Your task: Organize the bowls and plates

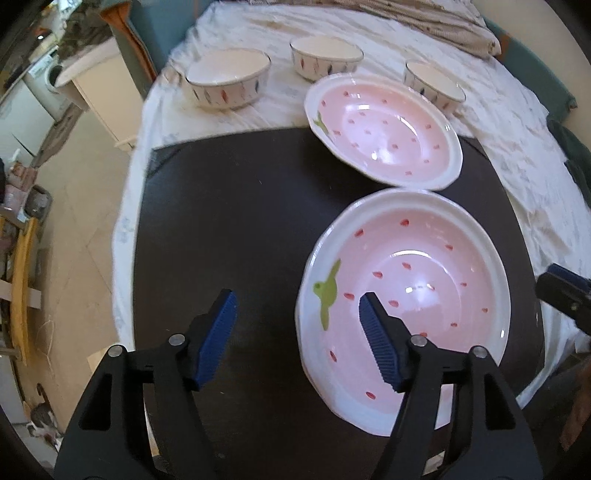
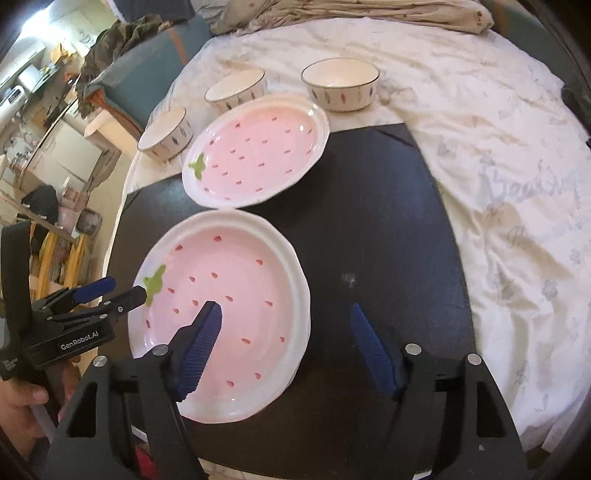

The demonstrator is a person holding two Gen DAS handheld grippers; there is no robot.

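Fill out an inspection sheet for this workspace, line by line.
Surface: dark mat laid on a white printed cloth.
Job's things: near pink strawberry plate on the mat, apparently a stack; far pink plate lying over the mat's back edge; three white patterned bowls on the cloth behind.
Clutter: folded striped fabric at the far end.
Grippers: left gripper open, one finger over the near plate; right gripper open, holding nothing.
Cables: nothing seen.
Surroundings: tiled floor, white cabinet, a cat below left.
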